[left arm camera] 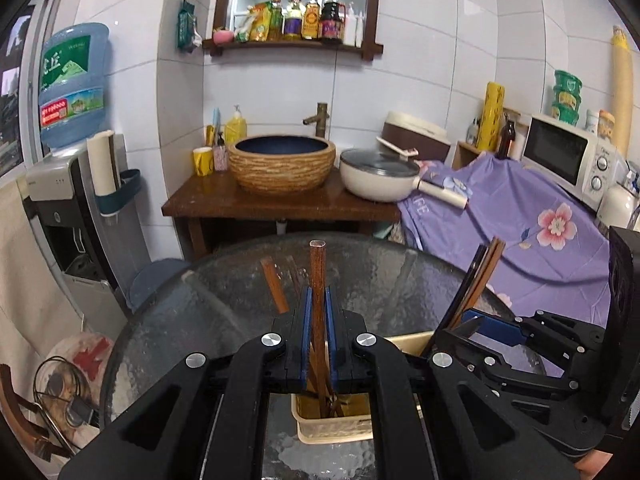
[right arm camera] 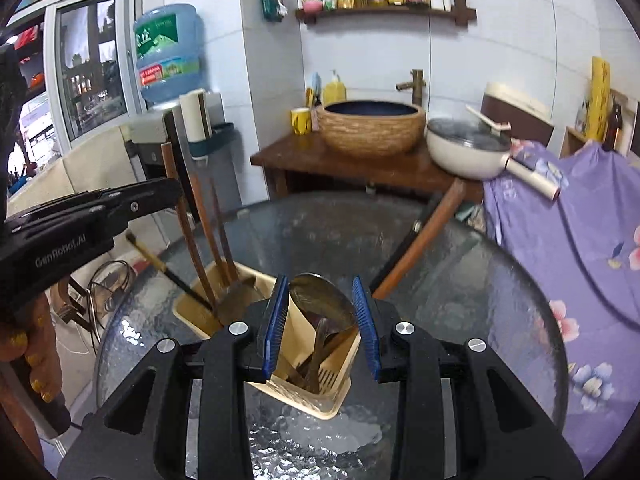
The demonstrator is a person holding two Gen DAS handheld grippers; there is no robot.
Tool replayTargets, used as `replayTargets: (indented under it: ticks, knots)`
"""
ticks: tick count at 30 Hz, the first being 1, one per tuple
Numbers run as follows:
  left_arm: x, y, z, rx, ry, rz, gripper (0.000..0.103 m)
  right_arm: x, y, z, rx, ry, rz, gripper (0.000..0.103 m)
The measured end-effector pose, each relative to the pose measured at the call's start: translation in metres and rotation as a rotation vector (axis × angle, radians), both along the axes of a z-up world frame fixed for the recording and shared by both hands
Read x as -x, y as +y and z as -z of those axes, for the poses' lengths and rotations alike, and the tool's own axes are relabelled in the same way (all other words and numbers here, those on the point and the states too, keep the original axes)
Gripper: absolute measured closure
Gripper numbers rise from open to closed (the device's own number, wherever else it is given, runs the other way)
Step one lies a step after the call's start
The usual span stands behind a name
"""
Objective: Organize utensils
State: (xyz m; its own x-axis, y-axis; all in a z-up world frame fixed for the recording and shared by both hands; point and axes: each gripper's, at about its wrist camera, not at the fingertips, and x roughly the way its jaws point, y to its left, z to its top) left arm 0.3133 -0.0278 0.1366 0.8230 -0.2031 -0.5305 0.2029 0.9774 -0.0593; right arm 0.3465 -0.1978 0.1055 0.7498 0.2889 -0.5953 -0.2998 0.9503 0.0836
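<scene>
I am holding the left claw (left arm camera: 319, 304) clenched on a brown-handled utensil (left arm camera: 318, 280), its handle sticking up between the blue pads and its lower end already reaching down into the cream caddy (left arm camera: 332, 428). The caddy is sitting on the round glass surface (right arm camera: 460, 280), toward its near edge.

The right claw (right arm camera: 322, 320) is hanging half released over the caddy's other compartment. A ladle (right arm camera: 320, 300) is standing between its pads, but I cannot tell whether they are pressing on the bowl.

My worry is the light caddy: it is already crowded with tall handles (right arm camera: 208, 224) leaning outward, so pushing this utensil down at an angle is likely to jam it against the others or tip the caddy. The glass is looking slick, so a sideways nudge from either claw could send the caddy sliding toward the near edge.

The two claws are also working close together, and I am risking a knock between them, or against the ladle, when pulling away.
</scene>
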Motion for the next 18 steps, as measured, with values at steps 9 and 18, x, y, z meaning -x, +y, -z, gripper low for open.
replayTargets:
  ticks: [9,18]
  knots:
    - [0.021,0.002,0.003,0.014,-0.044,0.022,0.053,0.025,-0.001,0.006,-0.005,-0.068,0.006,0.034]
    - [0.091,0.010,0.004,-0.049,-0.206,-0.016,0.015,0.087,-0.020,-0.011,0.048,-0.220,0.044,0.011]
